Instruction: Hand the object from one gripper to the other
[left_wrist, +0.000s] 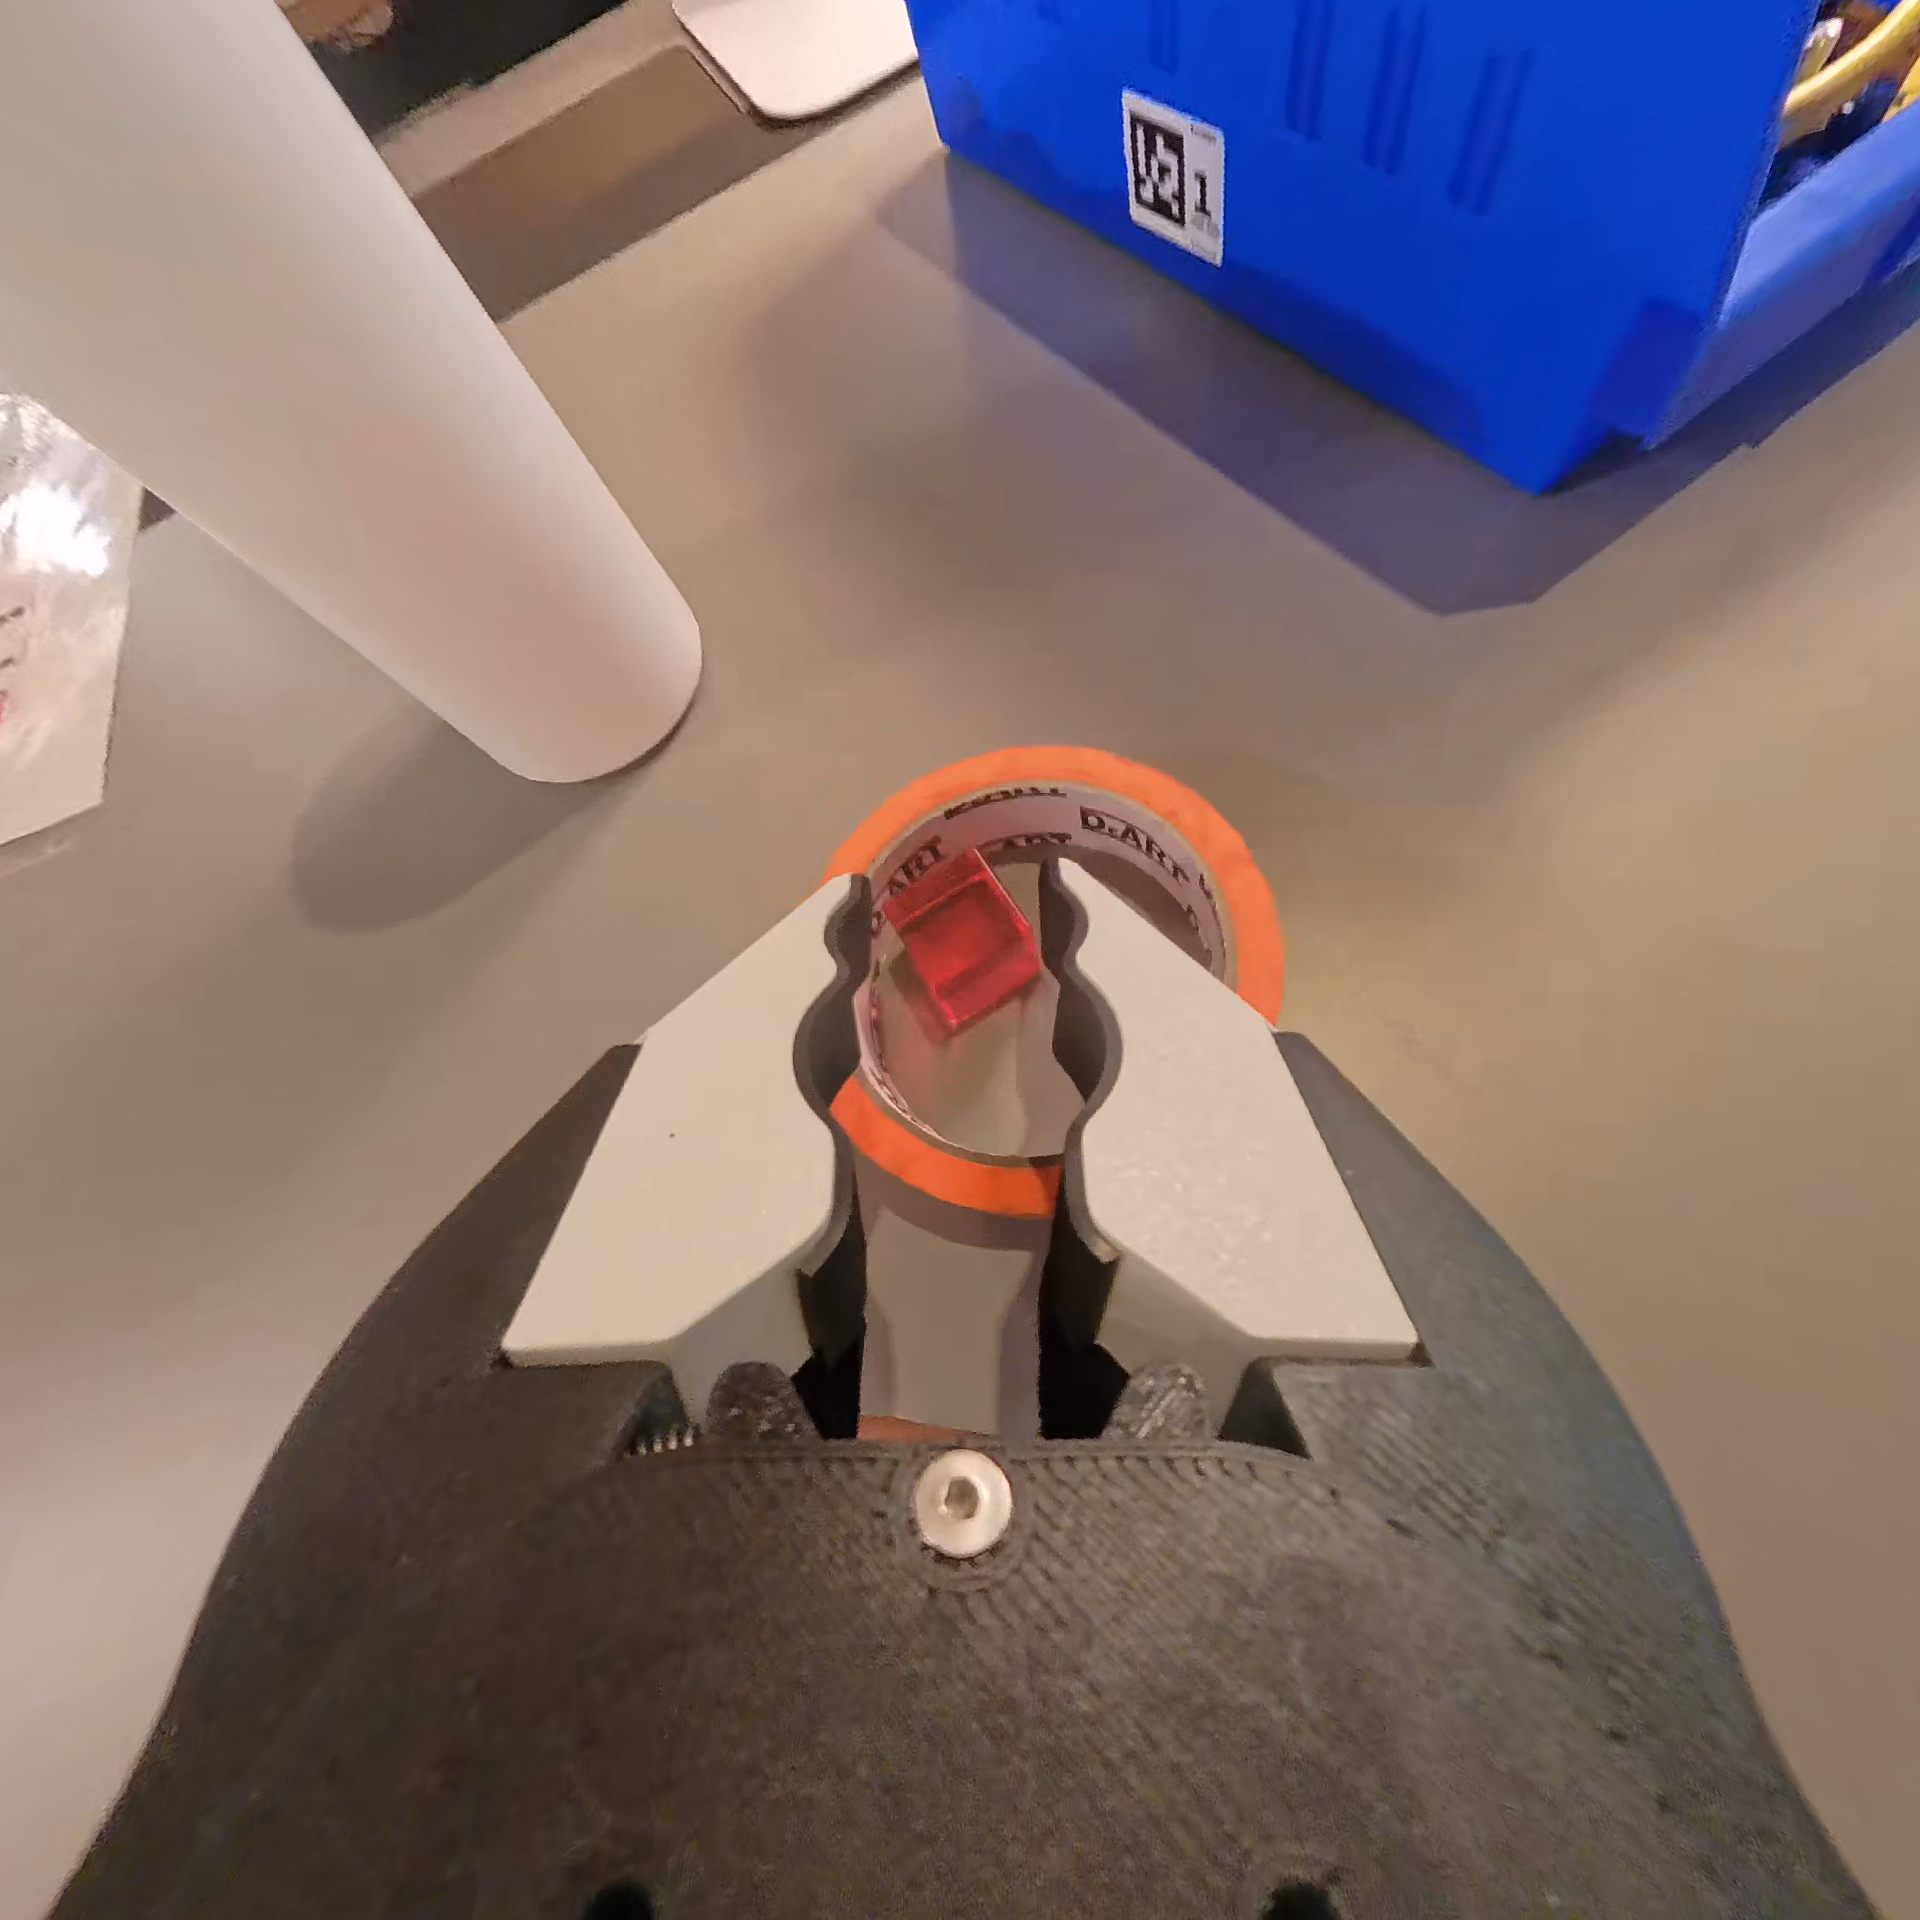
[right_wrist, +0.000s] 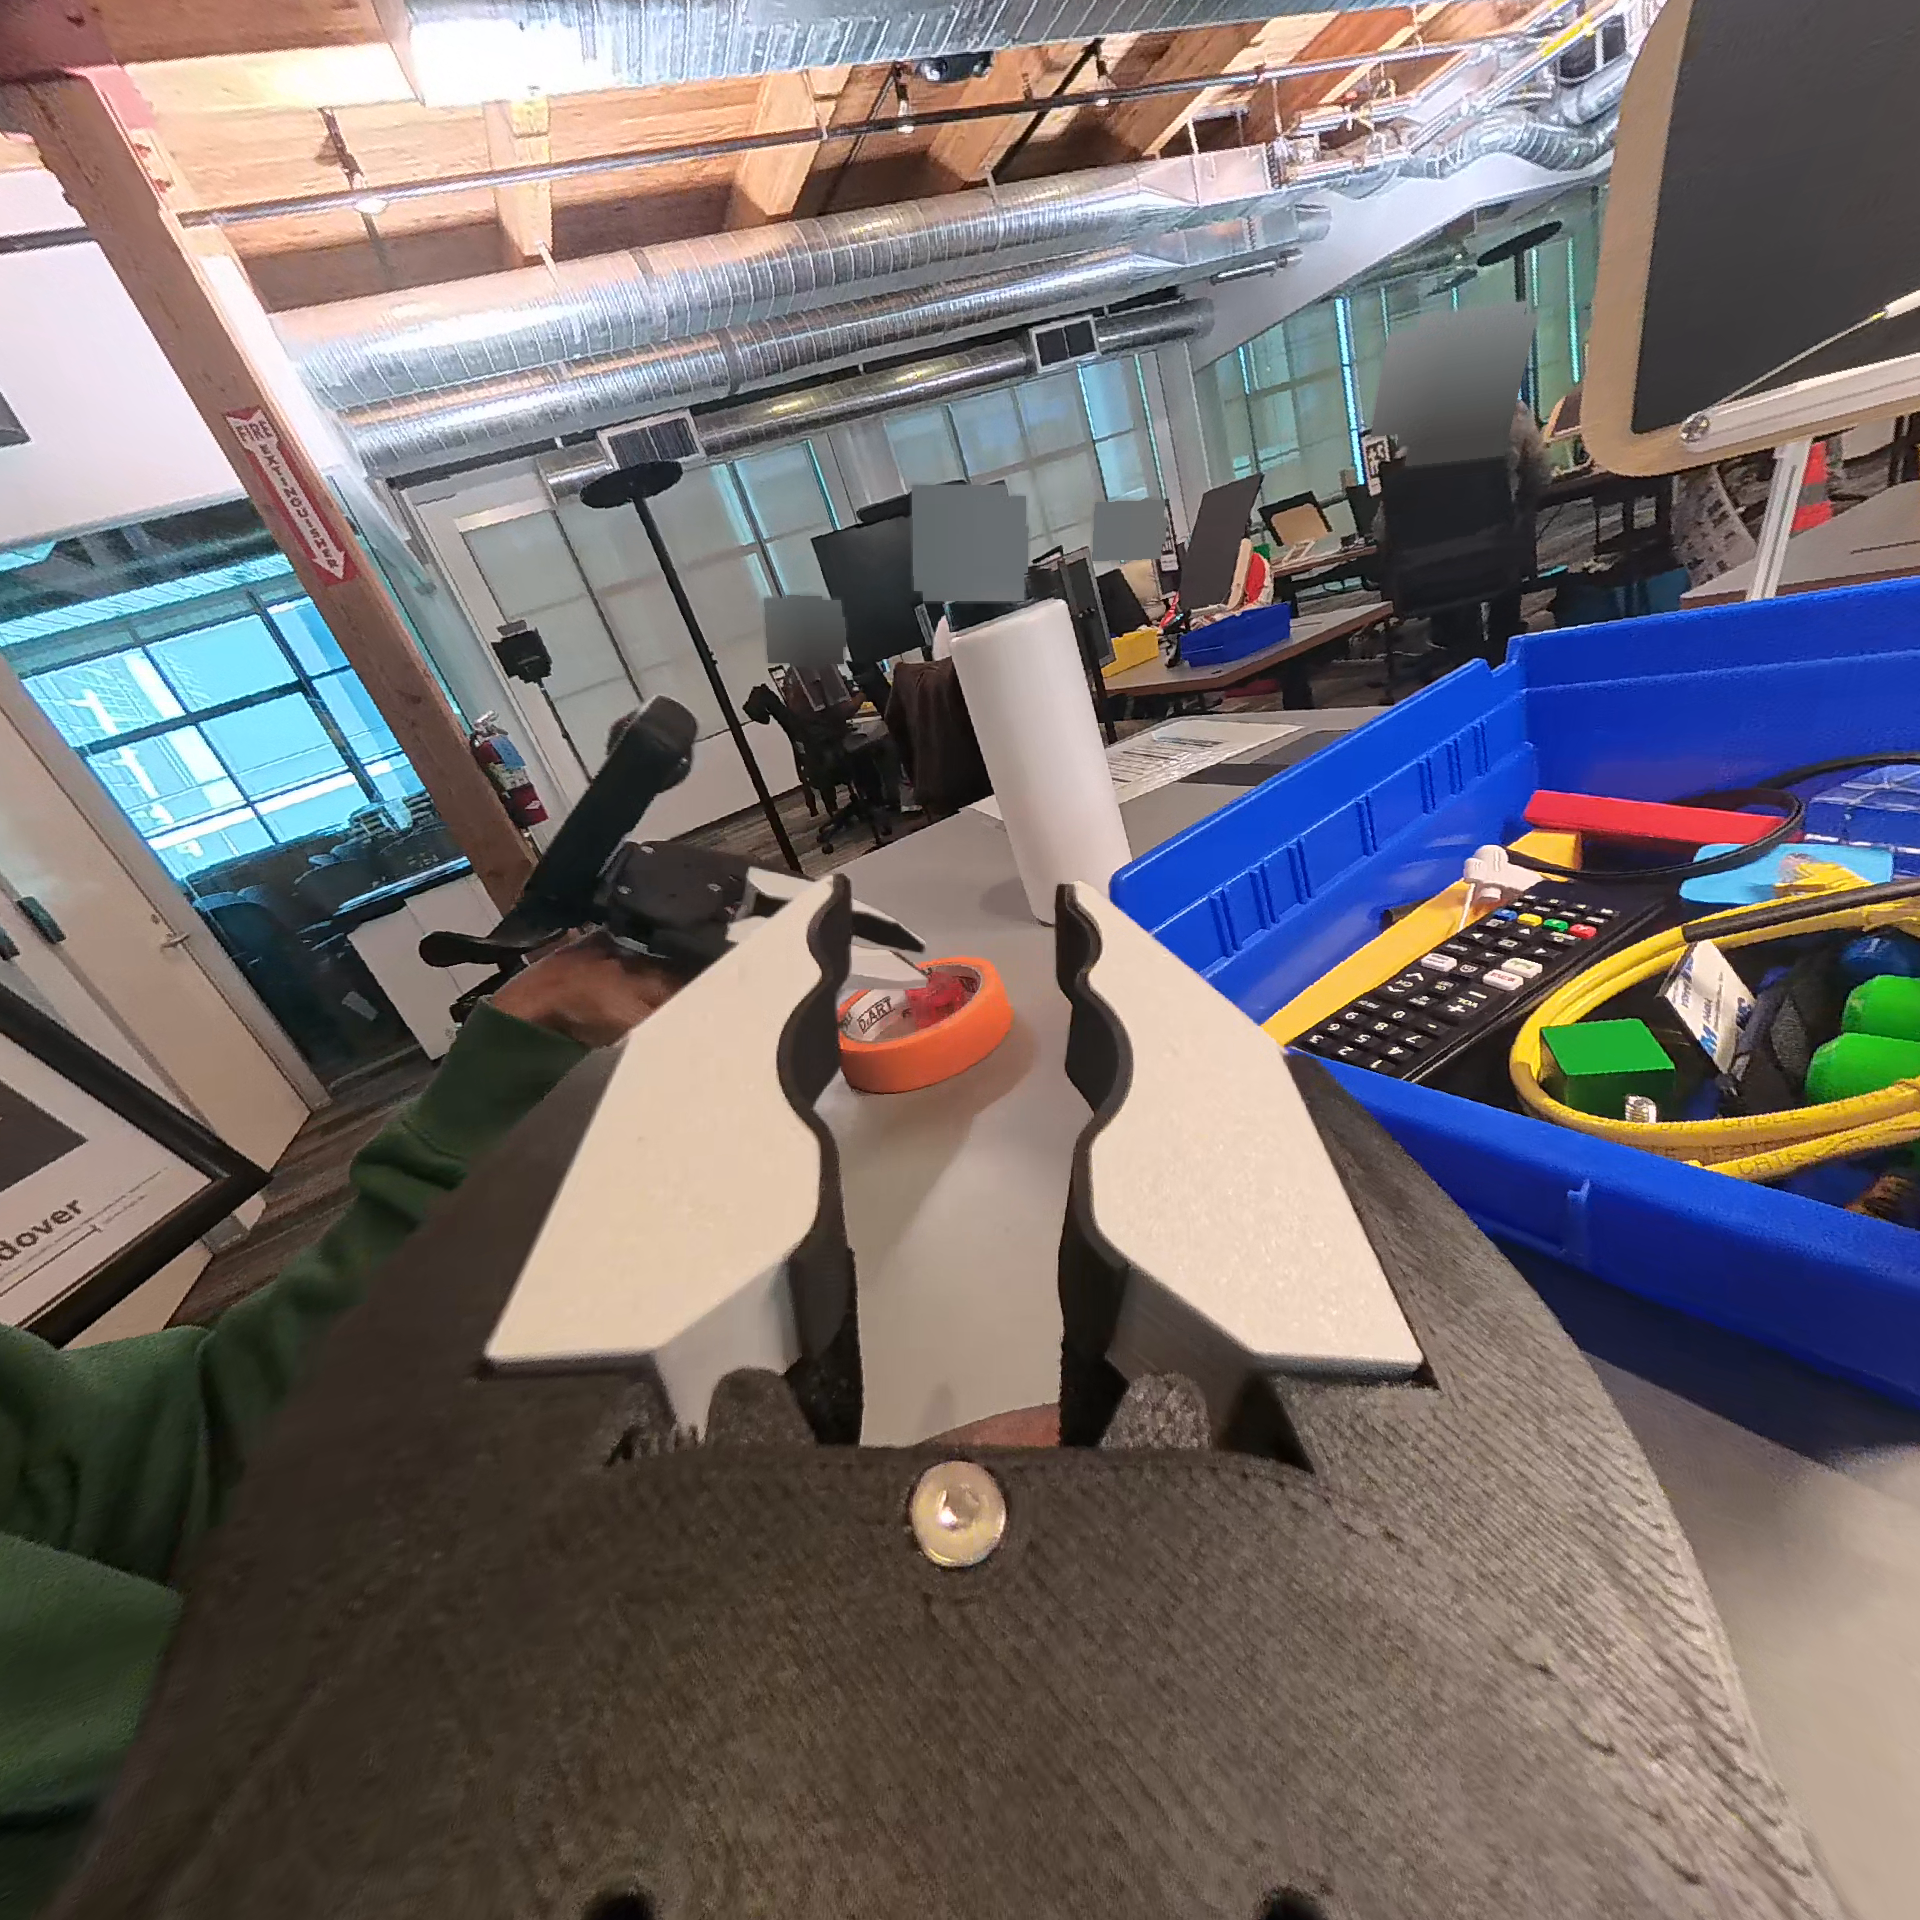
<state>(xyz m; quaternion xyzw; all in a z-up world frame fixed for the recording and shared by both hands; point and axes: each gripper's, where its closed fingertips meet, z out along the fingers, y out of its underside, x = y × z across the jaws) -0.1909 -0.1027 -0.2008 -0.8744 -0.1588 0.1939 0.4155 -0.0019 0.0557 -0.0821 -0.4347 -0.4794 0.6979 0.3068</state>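
Observation:
An orange tape roll (left_wrist: 1143, 800) lies flat on the grey table (left_wrist: 1351, 831). A small clear red cube (left_wrist: 961, 951) rests tilted inside its hole. My left gripper (left_wrist: 954, 883) is open, tips down in the hole on either side of the cube, close to it. In the right wrist view the roll (right_wrist: 925, 1049) and the cube (right_wrist: 928, 1000) sit ahead, with the left gripper (right_wrist: 909, 971) reaching in from the left. My right gripper (right_wrist: 951, 894) is open and empty, held short of the roll and above the table.
A white upright cylinder (left_wrist: 364, 416) (right_wrist: 1039, 748) stands behind and left of the roll. A blue bin (left_wrist: 1455, 260) (right_wrist: 1558, 1247) at right holds a remote control (right_wrist: 1455, 977), a yellow cable and green blocks. A green sleeve (right_wrist: 416, 1143) holds the left gripper. My hands' fingertips stand some 30 cm from each other. The white upright cylinder (left_wrist: 364, 416) lies around 12 cm away from my left fingertips.

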